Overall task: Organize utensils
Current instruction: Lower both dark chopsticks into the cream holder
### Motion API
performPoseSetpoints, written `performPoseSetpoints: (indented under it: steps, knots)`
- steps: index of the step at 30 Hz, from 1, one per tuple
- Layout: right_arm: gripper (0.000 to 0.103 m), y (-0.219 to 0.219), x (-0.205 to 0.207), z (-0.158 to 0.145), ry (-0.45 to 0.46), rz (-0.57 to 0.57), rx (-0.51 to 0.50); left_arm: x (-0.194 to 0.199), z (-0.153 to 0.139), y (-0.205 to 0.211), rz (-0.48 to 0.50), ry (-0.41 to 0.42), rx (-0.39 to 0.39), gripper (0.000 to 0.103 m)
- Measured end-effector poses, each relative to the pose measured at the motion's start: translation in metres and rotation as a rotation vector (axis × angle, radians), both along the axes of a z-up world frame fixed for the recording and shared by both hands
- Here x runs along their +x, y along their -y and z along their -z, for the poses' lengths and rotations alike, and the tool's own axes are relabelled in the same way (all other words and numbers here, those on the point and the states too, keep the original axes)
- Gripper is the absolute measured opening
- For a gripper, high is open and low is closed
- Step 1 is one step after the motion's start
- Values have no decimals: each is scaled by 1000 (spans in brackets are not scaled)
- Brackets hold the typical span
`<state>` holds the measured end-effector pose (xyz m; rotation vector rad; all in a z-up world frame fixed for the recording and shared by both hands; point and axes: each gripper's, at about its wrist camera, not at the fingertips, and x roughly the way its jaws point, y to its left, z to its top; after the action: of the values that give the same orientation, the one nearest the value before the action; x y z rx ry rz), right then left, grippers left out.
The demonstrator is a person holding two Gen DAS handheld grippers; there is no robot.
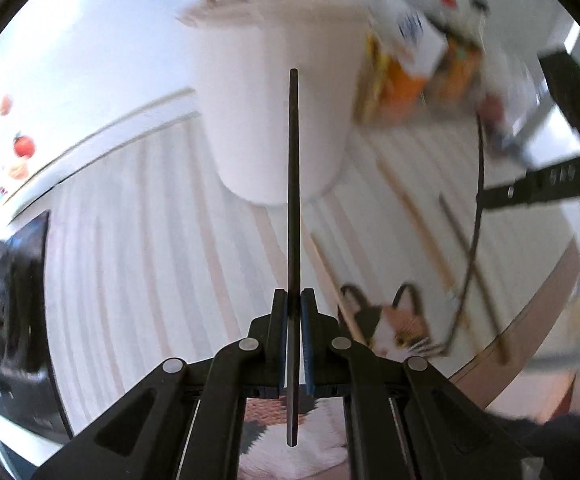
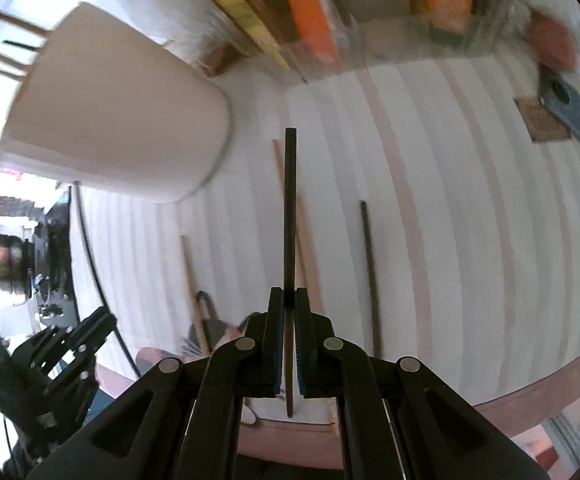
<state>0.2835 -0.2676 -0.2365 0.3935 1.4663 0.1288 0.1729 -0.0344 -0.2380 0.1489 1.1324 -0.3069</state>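
Chopstick work, left wrist view: the left gripper (image 1: 293,300) is clenched on a thin black stiff chopstick (image 1: 294,184), pointing at the tall white plastic holder cup (image 1: 265,120). Right wrist view: the right gripper (image 2: 288,300) grips another black chopstick (image 2: 290,208) above the striped cloth (image 2: 450,200). Both sticks look light and slippery; the mid-shaft hold seems sound.

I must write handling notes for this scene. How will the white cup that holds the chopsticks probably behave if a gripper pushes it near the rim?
The white cup is tall and narrows toward its base, so a push near the rim may tip it. The chopsticks in the cup lean out over one side, which may add to this. Its smooth wall probably slides easily on the striped cloth.
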Motion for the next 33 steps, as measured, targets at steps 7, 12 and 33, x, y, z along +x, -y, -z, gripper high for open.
performPoseSetpoints:
  steps: [7, 12, 33]
  knots:
    - [4, -20, 2, -85, 205, -60, -4, 4, -90, -19, -132, 191, -145, 4]
    - [4, -24, 7, -169, 392, -77, 14, 35, -155, -34, -188, 342, -211, 4]
    - [20, 8, 62, -97, 213, 86, 59, 76, -105, -50, -471, 369, 61, 4]
